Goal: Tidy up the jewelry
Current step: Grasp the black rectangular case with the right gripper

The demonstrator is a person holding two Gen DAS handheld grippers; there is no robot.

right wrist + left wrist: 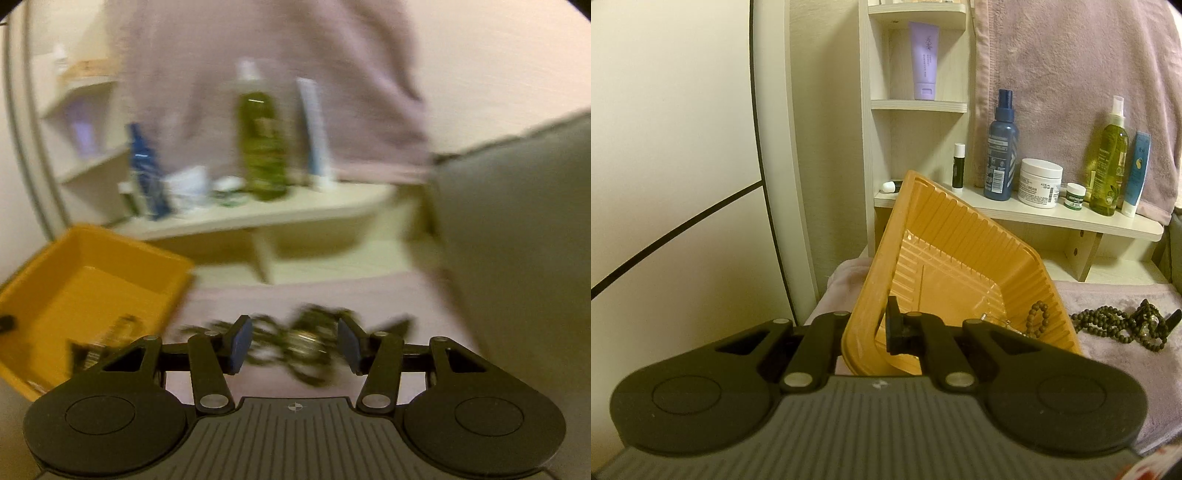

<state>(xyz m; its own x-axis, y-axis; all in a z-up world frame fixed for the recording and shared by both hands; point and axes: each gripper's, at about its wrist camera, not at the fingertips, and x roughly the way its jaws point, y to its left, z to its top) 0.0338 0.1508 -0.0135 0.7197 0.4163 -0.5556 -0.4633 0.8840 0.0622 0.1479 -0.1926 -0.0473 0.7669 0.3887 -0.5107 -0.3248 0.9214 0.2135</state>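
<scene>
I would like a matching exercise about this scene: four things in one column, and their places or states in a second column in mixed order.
Things:
1. orange tray
2. small bead bracelet
3. long bead necklace
4. purple tube

Places or states:
A. standing on an upper shelf
B. lying on the pink cloth, outside the tray
C. tilted, its edge pinched by the left gripper
D. lying inside the tray

Pairs: 1-C, 2-D, 3-B, 4-A
</scene>
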